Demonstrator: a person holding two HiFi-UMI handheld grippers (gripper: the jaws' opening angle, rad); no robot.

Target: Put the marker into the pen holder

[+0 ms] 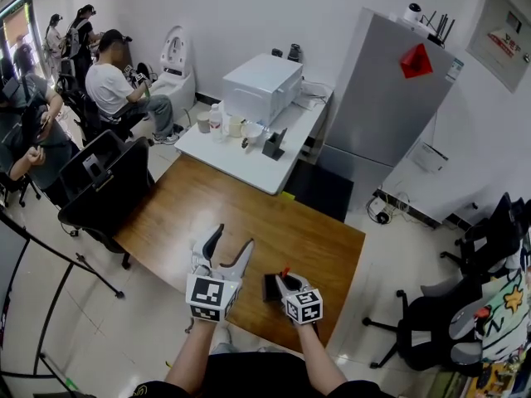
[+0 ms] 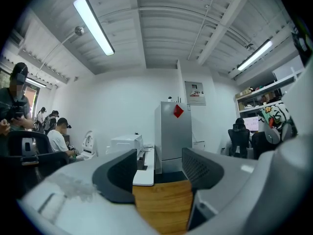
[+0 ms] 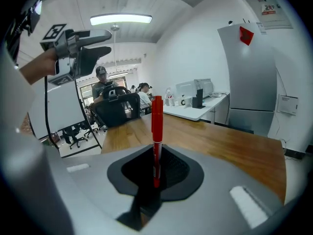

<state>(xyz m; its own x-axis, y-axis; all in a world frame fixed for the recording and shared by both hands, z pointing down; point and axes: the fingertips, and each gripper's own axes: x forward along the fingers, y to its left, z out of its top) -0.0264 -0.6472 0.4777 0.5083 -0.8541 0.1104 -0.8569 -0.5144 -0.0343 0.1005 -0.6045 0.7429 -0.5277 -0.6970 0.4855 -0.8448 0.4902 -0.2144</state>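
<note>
Slim red marker [image 3: 157, 124], table [image 3: 220, 141] — glossy woodgrain

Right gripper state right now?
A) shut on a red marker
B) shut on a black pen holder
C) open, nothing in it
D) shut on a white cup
A: the right gripper view shows the right gripper closed on the red marker, which stands upright between its jaws.

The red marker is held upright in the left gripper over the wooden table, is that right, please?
Not quite: the red marker stands upright in the right gripper, whose jaws are shut on it, over the wooden table; the right gripper view shows it. The left gripper is open, with nothing between its jaws.
</note>
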